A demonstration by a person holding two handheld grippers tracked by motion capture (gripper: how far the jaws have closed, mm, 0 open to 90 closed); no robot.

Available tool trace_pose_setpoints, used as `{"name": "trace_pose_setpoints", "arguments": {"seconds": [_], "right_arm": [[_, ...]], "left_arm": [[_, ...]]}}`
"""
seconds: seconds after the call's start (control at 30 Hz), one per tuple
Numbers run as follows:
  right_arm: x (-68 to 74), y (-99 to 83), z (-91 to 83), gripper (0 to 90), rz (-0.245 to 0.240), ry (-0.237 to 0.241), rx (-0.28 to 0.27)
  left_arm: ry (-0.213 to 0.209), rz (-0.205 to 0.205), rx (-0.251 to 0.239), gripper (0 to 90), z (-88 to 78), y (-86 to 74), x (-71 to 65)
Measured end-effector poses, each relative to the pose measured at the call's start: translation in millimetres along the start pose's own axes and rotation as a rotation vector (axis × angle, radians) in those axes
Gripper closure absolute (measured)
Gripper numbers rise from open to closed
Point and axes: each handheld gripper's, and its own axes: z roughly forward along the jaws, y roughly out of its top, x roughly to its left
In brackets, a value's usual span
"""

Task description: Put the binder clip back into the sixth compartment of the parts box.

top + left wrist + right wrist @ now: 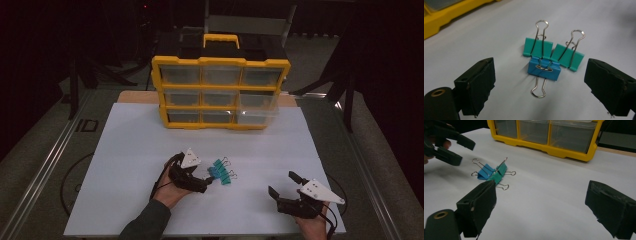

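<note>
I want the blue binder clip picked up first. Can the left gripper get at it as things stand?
Probably yes. The left gripper is open with the blue clip lying between and just ahead of its jaws, nothing in the way. Two green clips touch its far side and may get nudged.

Two teal binder clips point(554, 52) and one blue binder clip point(544, 70), all with silver wire handles, lie on a plain white table point(150, 150). The drawer organiser point(220, 92) has a yellow frame, a black top and clear drawers. Each claw is black, left claw point(539, 85) and right claw point(541, 205) alike.
</note>
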Motion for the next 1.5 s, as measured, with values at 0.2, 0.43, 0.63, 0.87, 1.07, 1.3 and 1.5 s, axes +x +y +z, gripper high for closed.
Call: {"name": "trace_pose_setpoints", "arguments": {"seconds": [0.2, 0.43, 0.63, 0.87, 1.07, 1.3, 1.5], "right_arm": [[-0.2, 0.0, 0.0, 10.1, 0.000, 0.000, 0.000], [-0.8, 0.0, 0.1, 10.1, 0.001, 0.001, 0.000], [-1.2, -0.2, 0.1, 10.1, 0.002, 0.001, 0.002], [-0.6, -0.2, 0.8, 10.1, -0.001, 0.001, 0.005], [-0.7, -0.2, 0.6, 10.1, -0.001, 0.001, 0.005], [-0.4, -0.2, 1.2, 10.1, 0.002, 0.003, 0.005], [-0.9, -0.4, 1.1, 10.2, 0.001, 0.001, 0.005]], "left_arm": [[-0.023, 0.014, 0.045, 14.8, 15.3, 0.8, 1.8], [-0.035, 0.071, 0.114, 16.9, 31.4, 3.4, -3.6], [-0.029, 0.110, 0.131, 28.0, 36.2, 6.5, -5.7], [-0.022, 0.162, 0.170, 44.5, 40.0, 8.5, -7.9], [-0.021, 0.176, 0.177, 49.4, 38.9, 7.8, -7.8], [-0.018, 0.167, 0.170, 50.1, 32.2, 7.5, -5.0], [-0.025, 0.143, 0.142, 50.1, 23.3, 9.6, -1.8]]}}
